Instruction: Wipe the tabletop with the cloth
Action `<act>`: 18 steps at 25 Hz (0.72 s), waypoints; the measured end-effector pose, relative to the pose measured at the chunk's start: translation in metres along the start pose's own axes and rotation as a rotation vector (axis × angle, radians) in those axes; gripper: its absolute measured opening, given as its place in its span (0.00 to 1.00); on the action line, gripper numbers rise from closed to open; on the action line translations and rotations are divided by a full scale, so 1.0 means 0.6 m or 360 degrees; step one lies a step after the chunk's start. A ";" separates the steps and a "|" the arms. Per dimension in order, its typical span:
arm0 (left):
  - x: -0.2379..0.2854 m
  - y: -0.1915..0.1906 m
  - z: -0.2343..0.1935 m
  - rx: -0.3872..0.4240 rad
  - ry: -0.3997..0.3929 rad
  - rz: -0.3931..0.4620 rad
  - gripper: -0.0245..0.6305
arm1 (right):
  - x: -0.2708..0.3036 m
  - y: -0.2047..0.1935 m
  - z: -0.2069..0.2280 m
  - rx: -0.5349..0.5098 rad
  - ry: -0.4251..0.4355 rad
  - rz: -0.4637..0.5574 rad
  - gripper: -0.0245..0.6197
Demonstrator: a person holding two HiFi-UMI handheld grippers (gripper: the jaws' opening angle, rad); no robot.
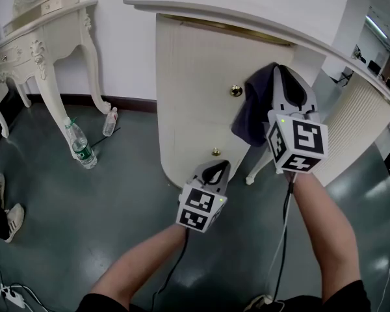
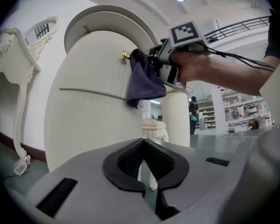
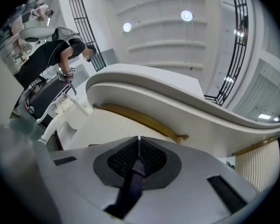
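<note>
My right gripper is clamped tight on the cloth. A pinch of it sits between the pads and the rest hangs loose below the jaws. The tabletop lies above and ahead of this gripper, so I judge the lift must clear the rim first. Then the hanging part should be laid flat on top and dragged in long, even strokes, so more than the pinched corner touches. My left gripper has its jaws together on nothing. It hangs lower and nearer to me than the right one, and I'd leave it out of the way. The cloth is dark bluish-purple, soft and crumpled, drooping in folds in front of the cabinet front, just beside a brass knob
</note>
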State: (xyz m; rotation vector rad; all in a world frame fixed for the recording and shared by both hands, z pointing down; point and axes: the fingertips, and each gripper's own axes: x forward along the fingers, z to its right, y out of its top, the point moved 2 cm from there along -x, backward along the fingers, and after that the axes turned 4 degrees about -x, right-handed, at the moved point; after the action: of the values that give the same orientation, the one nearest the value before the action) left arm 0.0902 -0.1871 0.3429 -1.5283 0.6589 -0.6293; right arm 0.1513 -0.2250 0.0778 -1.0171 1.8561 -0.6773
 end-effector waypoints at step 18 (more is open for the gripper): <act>0.067 0.066 0.033 0.0195 -0.0095 0.0086 0.05 | 0.045 -0.021 0.102 0.0038 -0.0246 0.0070 0.07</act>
State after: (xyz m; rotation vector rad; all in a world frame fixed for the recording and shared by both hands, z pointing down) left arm 0.1307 -0.2043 0.3026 -1.4058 0.6036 -0.5708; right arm 0.2030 -0.2571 0.0476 -0.9822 1.7275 -0.5771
